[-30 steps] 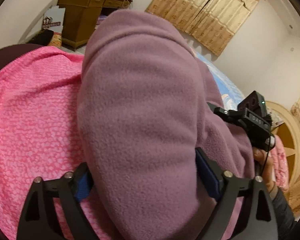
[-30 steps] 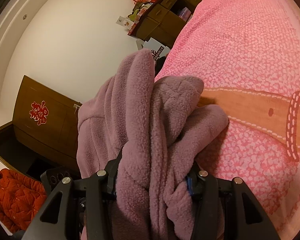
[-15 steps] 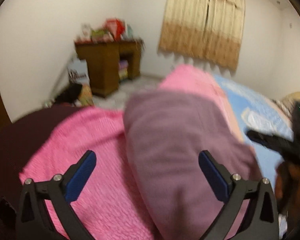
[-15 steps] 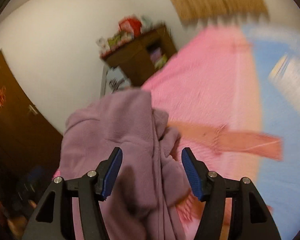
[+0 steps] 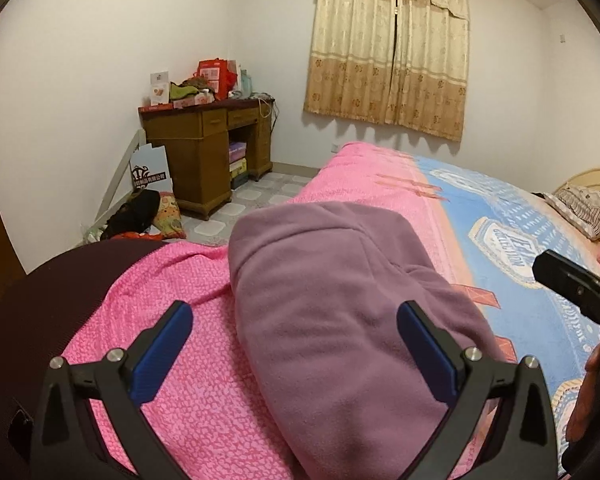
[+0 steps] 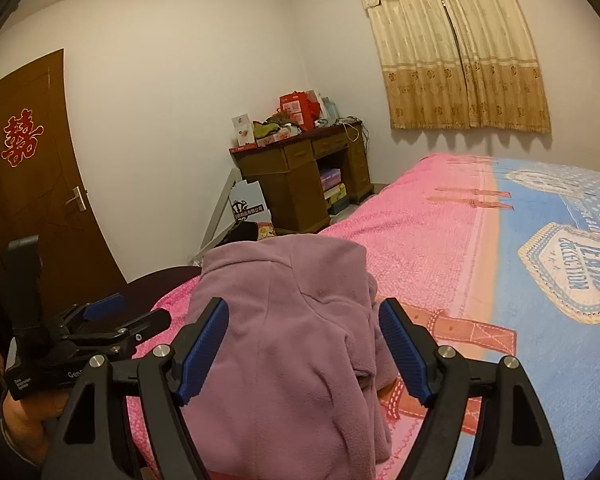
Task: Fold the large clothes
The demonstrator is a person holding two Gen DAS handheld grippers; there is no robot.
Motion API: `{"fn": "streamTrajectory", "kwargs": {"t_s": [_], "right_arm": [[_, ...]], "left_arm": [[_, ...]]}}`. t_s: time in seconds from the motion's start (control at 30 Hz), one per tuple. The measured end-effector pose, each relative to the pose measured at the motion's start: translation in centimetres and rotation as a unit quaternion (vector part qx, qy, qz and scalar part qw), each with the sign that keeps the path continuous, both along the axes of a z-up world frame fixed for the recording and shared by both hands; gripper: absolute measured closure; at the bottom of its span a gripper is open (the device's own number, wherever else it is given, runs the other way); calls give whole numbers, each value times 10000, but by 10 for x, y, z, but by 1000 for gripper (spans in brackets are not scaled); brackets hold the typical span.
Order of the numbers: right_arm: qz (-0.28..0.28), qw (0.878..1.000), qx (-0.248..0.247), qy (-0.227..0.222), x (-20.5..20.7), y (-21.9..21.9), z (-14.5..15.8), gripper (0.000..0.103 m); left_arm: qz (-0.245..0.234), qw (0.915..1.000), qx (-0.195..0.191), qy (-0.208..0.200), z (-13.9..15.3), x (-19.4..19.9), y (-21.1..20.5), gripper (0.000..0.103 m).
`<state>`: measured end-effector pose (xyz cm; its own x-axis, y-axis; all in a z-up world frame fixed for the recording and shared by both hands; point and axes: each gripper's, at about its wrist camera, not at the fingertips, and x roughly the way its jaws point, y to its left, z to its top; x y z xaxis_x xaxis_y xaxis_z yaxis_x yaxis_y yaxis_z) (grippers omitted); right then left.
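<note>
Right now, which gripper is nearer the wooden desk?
Left, I'd judge. The left gripper hangs over the fleece on the bed's desk side; the right gripper is over the fleece's other side.

Garment (image 5: 340, 300): mauve fleece, matt, soft nap, faintly pilled. Bedspread (image 6: 440, 240): terry-like cloth, nubby rough loops, matt. Left gripper (image 5: 294, 344): matt black plastic arms, bright metal screw heads, blue ribbed pads (image 5: 164, 352). Desk (image 6: 300, 184) at 12 o'clock: brown wood, dull sheen. Curtain (image 5: 388, 48): patterned cloth, slight lustre. Door (image 6: 28, 184): dark smooth wood, metal handle.
</note>
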<state>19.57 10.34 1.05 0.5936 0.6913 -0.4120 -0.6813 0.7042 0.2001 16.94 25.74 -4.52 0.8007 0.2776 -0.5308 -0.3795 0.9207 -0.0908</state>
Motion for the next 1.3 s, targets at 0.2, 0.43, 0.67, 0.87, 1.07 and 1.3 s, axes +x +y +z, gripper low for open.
{"fn": "streamTrajectory", "kwargs": {"t_s": [0.2,0.43,0.67,0.87,1.07,1.3], "right_arm": [[42,10000,-32,-49,-5,2,-1,25],[45,10000,-18,-2,-4,0,-3,25],[101,9999,-21,-28,-3,4,-2,25],[169,9998,-36,-79,-8,9,1,24],[243,9996,-45,-130,-11,14,3,24],[292,9995,-44,-146,-13,15,1,24]], "left_arm": [[19,9999,-69,85,-4,2,4,0],[24,9997,-60,222,-6,6,0,0],[29,9995,-236,222,-6,6,2,0],[116,9997,-83,221,-4,6,2,0],[138,9996,65,254,-5,7,-2,0],[211,9993,77,298,-7,7,1,0]]}}
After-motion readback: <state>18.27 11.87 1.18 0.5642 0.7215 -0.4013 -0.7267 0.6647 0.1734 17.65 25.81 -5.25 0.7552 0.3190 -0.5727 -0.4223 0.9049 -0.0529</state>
